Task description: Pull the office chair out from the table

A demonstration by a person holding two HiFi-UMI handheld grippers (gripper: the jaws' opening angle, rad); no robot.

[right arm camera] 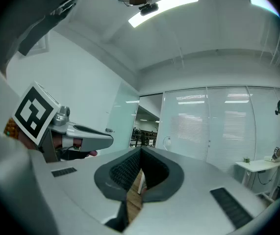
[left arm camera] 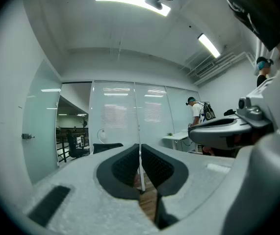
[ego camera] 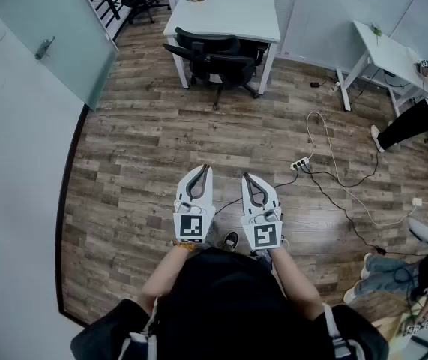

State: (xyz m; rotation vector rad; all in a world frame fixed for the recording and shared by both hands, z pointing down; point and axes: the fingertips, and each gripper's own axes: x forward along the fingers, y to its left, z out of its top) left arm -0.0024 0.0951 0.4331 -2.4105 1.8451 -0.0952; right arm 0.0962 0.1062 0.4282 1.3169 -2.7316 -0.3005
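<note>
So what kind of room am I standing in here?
Most likely a small office: a black office chair pushed in at a white table, a second white table to the right, and frosted glass partition walls.

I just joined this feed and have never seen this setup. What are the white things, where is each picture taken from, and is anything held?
No robot: a person holds two grippers. The head view looks down on the left gripper and right gripper, side by side above the floor. The other two cameras ride on the grippers and look along their jaws. Both pairs of jaws are closed on nothing. The office chair stands tucked at the white table across the room, untouched.
</note>
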